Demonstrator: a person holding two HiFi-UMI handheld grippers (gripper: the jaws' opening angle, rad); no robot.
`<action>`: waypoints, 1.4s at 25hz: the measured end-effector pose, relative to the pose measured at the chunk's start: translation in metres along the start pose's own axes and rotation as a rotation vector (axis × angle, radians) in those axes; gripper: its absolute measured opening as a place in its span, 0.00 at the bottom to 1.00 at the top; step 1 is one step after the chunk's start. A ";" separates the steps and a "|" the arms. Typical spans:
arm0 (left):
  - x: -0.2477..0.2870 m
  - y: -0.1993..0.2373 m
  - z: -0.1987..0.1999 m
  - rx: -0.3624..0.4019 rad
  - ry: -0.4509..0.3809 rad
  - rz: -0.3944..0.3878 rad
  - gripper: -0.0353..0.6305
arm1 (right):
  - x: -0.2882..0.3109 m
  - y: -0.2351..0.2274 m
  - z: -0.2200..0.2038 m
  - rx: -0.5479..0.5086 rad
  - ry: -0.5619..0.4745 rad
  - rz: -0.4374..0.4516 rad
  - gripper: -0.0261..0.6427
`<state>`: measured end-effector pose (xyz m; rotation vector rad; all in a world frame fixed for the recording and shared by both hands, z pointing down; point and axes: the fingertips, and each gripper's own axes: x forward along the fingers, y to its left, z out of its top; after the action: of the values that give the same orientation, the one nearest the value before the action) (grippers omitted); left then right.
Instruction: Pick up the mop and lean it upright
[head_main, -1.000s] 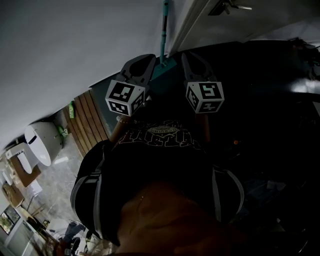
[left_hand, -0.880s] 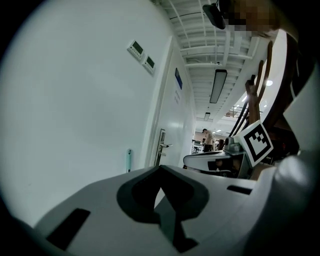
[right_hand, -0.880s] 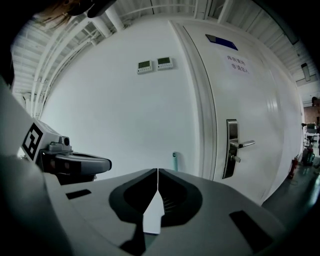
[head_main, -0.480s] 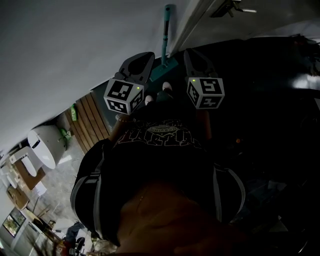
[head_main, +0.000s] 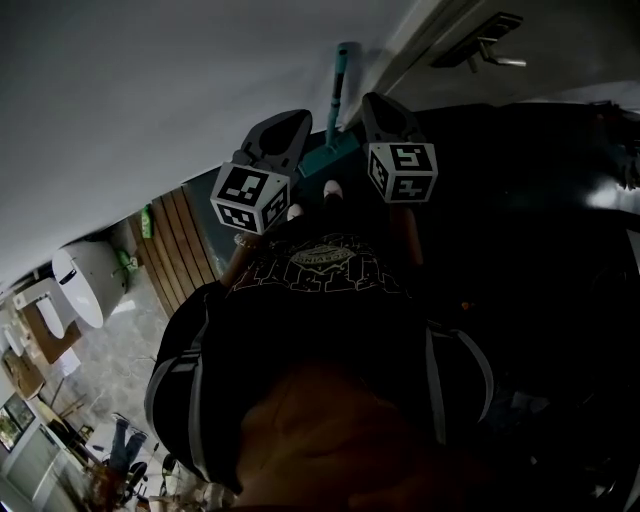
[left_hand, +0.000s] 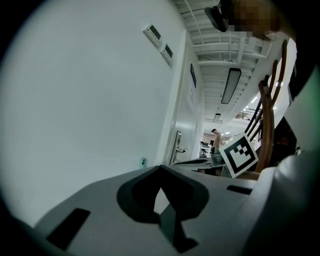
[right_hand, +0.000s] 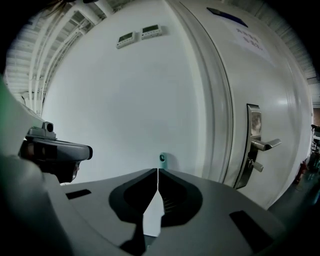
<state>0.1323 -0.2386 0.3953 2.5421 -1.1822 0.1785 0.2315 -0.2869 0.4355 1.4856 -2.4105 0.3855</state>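
- The right gripper (right_hand: 158, 171) has its fingers clenched tip to tip with nothing between them.
- The left gripper (left_hand: 160, 167) looks the same: fingers pressed together and empty.
- Both are held up side by side, close to the white wall (head_main: 150, 100) and apart from the mop.
- The mop (head_main: 340, 80) stands just past the fingertips. Its teal handle rises against the wall beside the door (right_hand: 260, 90), its head is down on the floor, and the handle's tip shows over the right gripper's fingers.
- Judged from how it stands, the leaning is already done.
- Handling, as a guess: a long, stiff, light pole with most of its weight low at the head. The smooth handle could slide sideways along the wall.
- The best hold would be on the handle around its middle, fingers closed squarely across it.
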 end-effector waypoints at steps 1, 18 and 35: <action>0.002 0.003 0.000 -0.002 0.001 0.006 0.12 | 0.005 -0.001 0.000 0.001 0.004 0.004 0.07; 0.012 0.048 0.007 -0.043 -0.020 0.105 0.12 | 0.097 -0.008 -0.010 -0.019 0.076 0.033 0.19; -0.014 0.068 0.008 -0.069 -0.048 0.198 0.12 | 0.131 -0.011 -0.004 -0.043 0.077 -0.053 0.23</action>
<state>0.0717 -0.2723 0.4007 2.3807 -1.4334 0.1218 0.1855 -0.3984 0.4887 1.4856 -2.3006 0.3693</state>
